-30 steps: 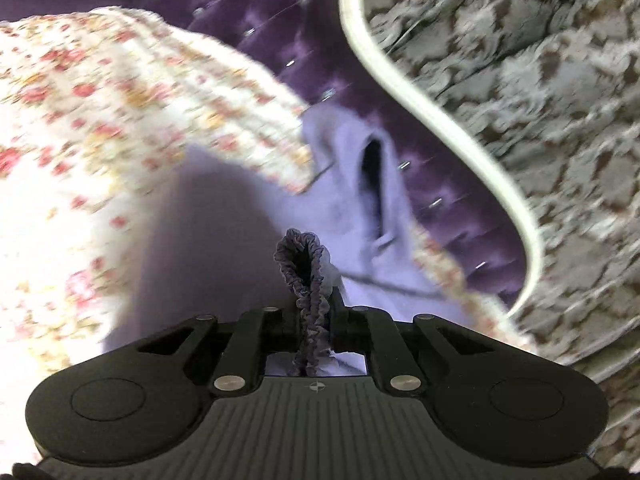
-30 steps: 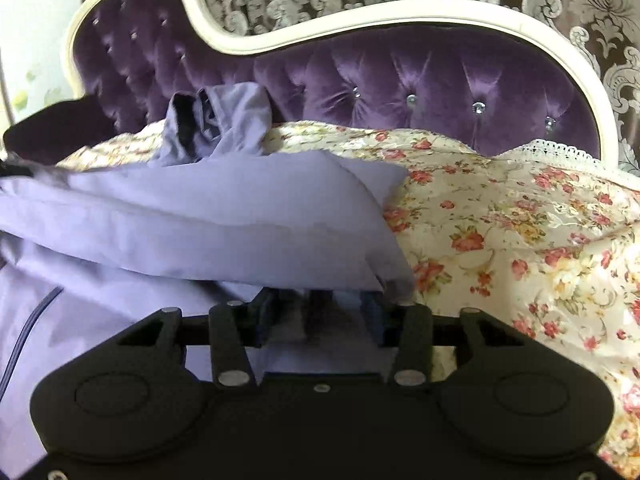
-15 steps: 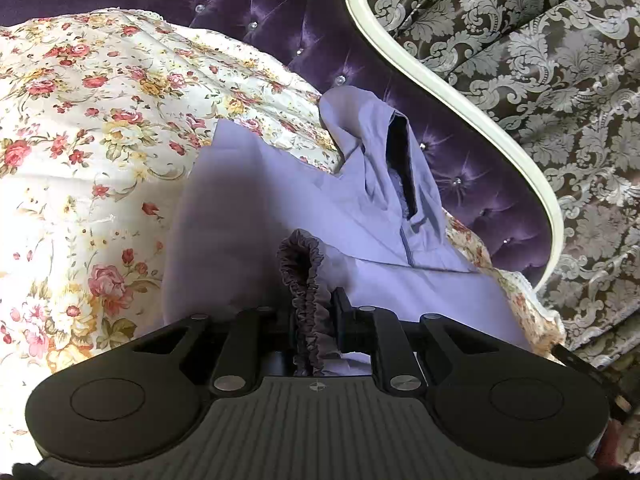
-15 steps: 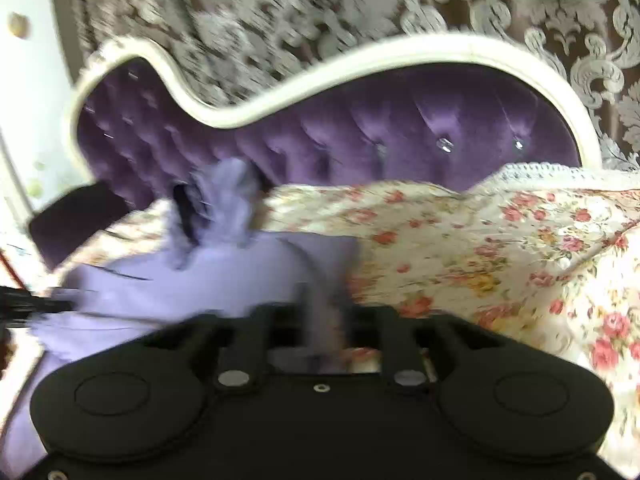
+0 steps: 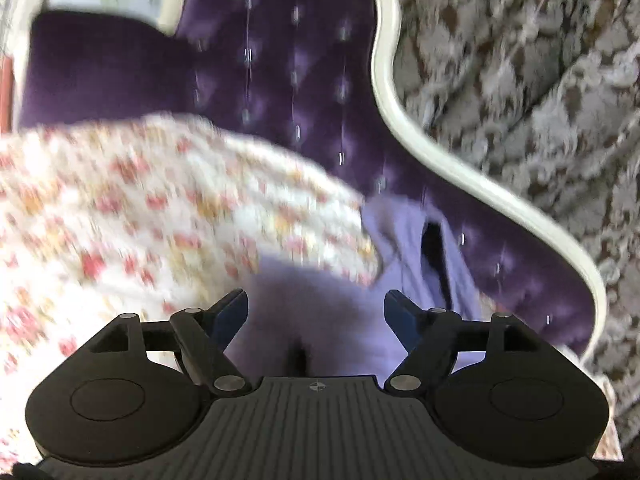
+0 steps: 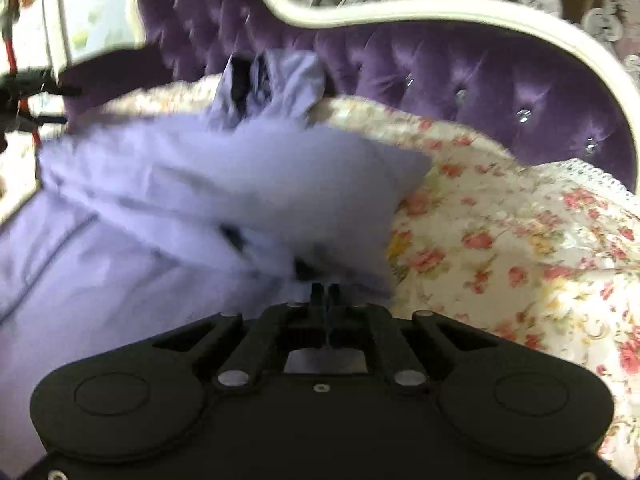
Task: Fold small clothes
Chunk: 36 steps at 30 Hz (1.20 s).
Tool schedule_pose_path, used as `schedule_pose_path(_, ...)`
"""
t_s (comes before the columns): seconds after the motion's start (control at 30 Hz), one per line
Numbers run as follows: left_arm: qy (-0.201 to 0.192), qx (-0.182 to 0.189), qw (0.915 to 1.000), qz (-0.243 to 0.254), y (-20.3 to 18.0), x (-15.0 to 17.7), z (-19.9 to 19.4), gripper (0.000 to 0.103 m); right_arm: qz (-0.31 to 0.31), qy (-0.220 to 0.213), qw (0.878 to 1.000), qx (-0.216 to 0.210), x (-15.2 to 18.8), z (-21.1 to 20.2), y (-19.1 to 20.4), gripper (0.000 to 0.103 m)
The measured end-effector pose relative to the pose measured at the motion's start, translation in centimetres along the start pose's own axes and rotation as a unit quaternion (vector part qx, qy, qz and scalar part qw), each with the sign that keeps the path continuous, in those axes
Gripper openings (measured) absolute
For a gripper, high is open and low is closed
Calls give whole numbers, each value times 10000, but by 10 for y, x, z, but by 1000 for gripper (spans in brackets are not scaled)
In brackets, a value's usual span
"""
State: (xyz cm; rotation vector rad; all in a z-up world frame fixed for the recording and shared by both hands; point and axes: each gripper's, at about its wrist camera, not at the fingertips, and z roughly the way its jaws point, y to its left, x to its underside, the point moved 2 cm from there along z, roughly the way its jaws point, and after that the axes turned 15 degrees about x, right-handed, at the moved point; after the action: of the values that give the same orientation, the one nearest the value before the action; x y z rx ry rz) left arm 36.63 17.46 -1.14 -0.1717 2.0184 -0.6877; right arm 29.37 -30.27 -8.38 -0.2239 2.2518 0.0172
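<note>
A lilac hooded garment [image 6: 248, 168] lies spread on the floral bedspread [image 6: 520, 240], its hood [image 6: 280, 80] propped against the headboard. My right gripper [image 6: 324, 290] is shut at the garment's near edge. Folds of the cloth run in toward its tips, so it seems pinched. In the blurred left wrist view the same garment [image 5: 340, 344] lies under my left gripper [image 5: 316, 308]. Those jaws are opening and stand wide apart, and nothing is pressed between the pads. The hood [image 5: 404, 232] shows beyond, to the right.
A purple tufted headboard [image 5: 300, 80] with a curved white frame [image 5: 404, 128] rises behind the bed. Patterned grey-brown wallpaper [image 5: 520, 80] is beyond it. The floral bedspread [image 5: 140, 200] stretches off to the left of the garment. A dark object [image 6: 24, 92] sits at the right view's left edge.
My left gripper has opened and let go of the gathered cuff it held, and its view has tilted upward. My right gripper has shut at the garment's edge.
</note>
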Motion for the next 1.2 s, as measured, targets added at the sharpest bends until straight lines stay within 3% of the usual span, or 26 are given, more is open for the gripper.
schedule_pose_path(0.03, -141, 2, 9999, 22, -6, -3, -6, 76, 254, -74, 9996, -64, -5, -6, -8, 14)
schedule_pose_path(0.1, -275, 173, 9995, 59, -21, -4, -14, 79, 793, -229, 9965, -136, -16, -11, -28, 34)
schedule_pose_path(0.13, -246, 295, 9992, 100, -30, -3, -14, 81, 1057, -311, 9938, -145, -22, -11, -38, 51)
schedule_pose_path(0.17, -160, 434, 9988, 153, -40, 1, -13, 86, 1279, -346, 9911, -150, -29, -6, -48, 58)
schedule_pose_path(0.3, 580, 1020, 9923, 387, -76, 33, 11, 92, 1830, -213, 9829, -70, -53, 27, -69, 58)
schedule_pose_path(0.37, 963, 1124, 9868, 664, -88, 53, 25, 92, 1909, -77, 9815, -72, -60, 46, -70, 58)
schedule_pose_path(0.53, 1853, 578, 9652, 1751, -93, 100, 52, 91, 1858, 110, 9825, 2, -68, 81, -64, 58)
schedule_pose_path(0.63, 1758, 563, 9569, 2242, -92, 113, 51, 91, 1868, 242, 9821, 14, -68, 96, -60, 58)
schedule_pose_path(0.7, 1706, 553, 9574, 2262, -89, 114, 48, 91, 1869, 338, 9818, -25, -67, 106, -57, 55)
schedule_pose_path(0.73, 1687, 559, 9579, 2256, -88, 114, 48, 91, 1879, 380, 9814, -78, -67, 108, -56, 46)
schedule_pose_path(0.77, 1678, 574, 9579, 2256, -87, 114, 49, 92, 1873, 436, 9812, -137, -68, 111, -54, 17)
schedule_pose_path(0.83, 1666, 596, 9579, 2259, -89, 115, 48, 92, 1683, 497, 9844, -98, -72, 116, -46, 8)
schedule_pose_path(0.9, 1653, 637, 9582, 2248, -89, 115, 48, 92, 1434, 331, 9888, 251, -79, 118, -47, 6)
schedule_pose_path(1.0, 1615, 667, 9586, 2250, -91, 119, 44, 92, 1655, 496, 9841, 420, -80, 136, -57, 2)
schedule_pose_path(1.07, 1596, 676, 9587, 2255, -91, 121, 43, 92, 1185, 466, 9865, 1030, -78, 141, -52, 3)
schedule_pose_path(1.1, 1584, 680, 9590, 2251, -91, 121, 43, 92, 1201, 427, 9863, 1050, -76, 140, -55, 3)
schedule_pose_path(1.13, 1571, 690, 9592, 2248, -90, 121, 42, 92, 1353, 456, 9843, 1036, -76, 135, -59, 5)
schedule_pose_path(1.17, 1551, 697, 9597, 2238, -91, 121, 42, 92, 1458, 352, 9835, 1012, -78, 126, -60, 14)
schedule_pose_path(1.2, 1551, 691, 9599, 2233, -91, 120, 41, 92, 1492, 168, 9837, 992, -79, 114, -59, 17)
